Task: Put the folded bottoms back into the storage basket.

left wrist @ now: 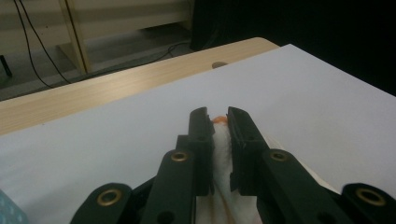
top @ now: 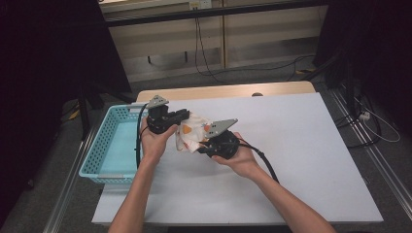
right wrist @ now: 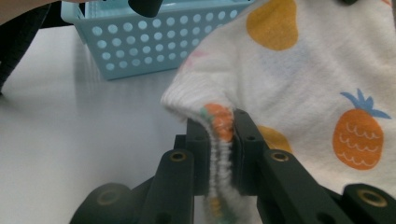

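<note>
Two grippers, the left gripper (top: pixel 180 115) and right gripper (top: pixel 204 147), each pinch an edge of a fruit-print towel (top: pixel 192 131) held above the white table (top: pixel 301 160) beside a blue basket (top: pixel 94 155), where uneven pulling could tug the fabric free.

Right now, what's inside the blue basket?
The blue basket shows a bare pale-blue floor in the high view. Its near-right corner is hidden by the person's left hand, so that part cannot be checked.
</note>
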`<state>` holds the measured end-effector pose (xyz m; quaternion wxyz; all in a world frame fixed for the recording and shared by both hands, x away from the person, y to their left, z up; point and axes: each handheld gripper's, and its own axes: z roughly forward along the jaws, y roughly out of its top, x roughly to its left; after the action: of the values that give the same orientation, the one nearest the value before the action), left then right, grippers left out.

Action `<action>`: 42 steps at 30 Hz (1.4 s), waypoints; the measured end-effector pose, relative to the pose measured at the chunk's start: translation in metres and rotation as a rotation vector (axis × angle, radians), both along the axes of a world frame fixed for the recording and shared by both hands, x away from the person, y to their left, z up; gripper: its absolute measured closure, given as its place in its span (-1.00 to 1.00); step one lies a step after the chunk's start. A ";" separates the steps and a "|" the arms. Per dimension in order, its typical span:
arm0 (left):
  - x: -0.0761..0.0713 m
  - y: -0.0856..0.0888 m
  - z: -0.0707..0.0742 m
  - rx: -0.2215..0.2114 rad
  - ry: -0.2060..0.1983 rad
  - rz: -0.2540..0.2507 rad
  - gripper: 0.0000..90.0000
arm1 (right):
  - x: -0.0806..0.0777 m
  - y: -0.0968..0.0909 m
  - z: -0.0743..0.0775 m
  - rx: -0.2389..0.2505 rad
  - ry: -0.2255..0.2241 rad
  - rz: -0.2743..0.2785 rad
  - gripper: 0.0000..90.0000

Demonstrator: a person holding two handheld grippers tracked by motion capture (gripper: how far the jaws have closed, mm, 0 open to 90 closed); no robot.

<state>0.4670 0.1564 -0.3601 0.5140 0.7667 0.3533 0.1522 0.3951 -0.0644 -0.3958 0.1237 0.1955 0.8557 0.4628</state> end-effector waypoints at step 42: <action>-0.007 0.038 0.030 -0.006 -0.062 0.066 0.79 | 0.000 0.040 0.036 0.039 -0.053 0.058 0.78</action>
<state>0.4603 0.1945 -0.3305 0.5218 0.7480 0.3627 0.1916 0.3950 -0.0246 -0.3600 0.1291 0.1606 0.8483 0.4879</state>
